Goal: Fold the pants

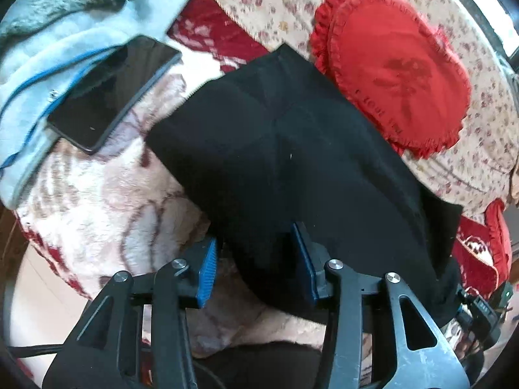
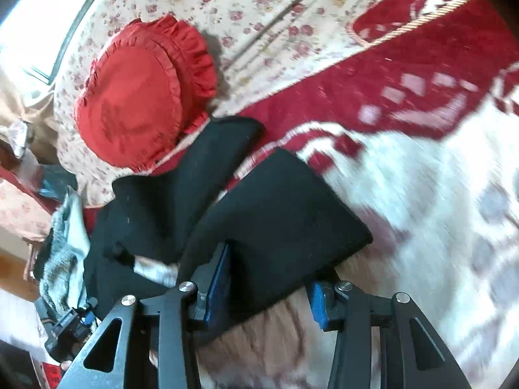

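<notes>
1. While both views look steeply down, the black pants (image 1: 285, 149) lie spread on a plush blanket (image 1: 107, 194) patterned in cream and dark red, which covers a bed.
2. In the left wrist view, the left gripper (image 1: 256, 259) has its jaws apart; its blue pads (image 1: 207, 269) stand clear of each other with a fold of the black cloth between them. The right-hand pad touches the cloth, but the left-hand pad sits beside its edge, so the cloth is not clamped.
3. In the right wrist view, the right gripper (image 2: 269, 295) also has its jaws apart. One blue pad lies against a flat folded panel of the pants (image 2: 275, 201), while the other pad sits just off the panel's near edge, over the blanket (image 2: 438, 210).
4. In that same view, a second part of the pants runs away up and to the left, its far end touching a round red cushion (image 2: 136, 97) with a ruffled rim.
5. The cushion (image 1: 399, 68) rests on a cream floral sheet (image 1: 285, 3) beyond the blanket.
6. At the upper left of the left wrist view, a dark phone (image 1: 110, 94) lies tilted on a pale blue garment (image 1: 65, 42), well apart from the pants.
7. The right wrist view is streaked with motion blur on the blanket.
</notes>
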Demonstrator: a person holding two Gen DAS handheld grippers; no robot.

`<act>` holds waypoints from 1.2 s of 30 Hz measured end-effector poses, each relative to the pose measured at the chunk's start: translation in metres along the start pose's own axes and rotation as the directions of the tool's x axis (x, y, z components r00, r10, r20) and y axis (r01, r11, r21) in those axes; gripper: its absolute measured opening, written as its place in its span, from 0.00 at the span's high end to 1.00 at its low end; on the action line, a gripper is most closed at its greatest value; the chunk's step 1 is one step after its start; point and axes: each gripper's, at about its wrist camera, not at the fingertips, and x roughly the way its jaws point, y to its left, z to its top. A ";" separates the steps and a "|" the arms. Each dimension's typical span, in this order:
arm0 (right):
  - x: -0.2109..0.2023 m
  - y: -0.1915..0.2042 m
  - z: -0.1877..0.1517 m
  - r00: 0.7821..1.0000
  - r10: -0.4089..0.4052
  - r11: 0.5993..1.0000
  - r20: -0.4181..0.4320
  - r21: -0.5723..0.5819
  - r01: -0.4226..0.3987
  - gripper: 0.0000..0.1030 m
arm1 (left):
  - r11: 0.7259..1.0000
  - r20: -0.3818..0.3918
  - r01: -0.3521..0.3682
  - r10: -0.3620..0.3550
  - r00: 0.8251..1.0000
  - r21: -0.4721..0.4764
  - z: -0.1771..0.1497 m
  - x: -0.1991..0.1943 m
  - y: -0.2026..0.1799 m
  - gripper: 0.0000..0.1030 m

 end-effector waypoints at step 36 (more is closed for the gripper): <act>-0.013 0.056 -0.002 0.969 -0.235 0.864 0.081 -0.439 0.247 0.63 | 0.989 0.069 -0.055 0.046 0.997 0.140 -0.028 -0.055 -0.002 0.65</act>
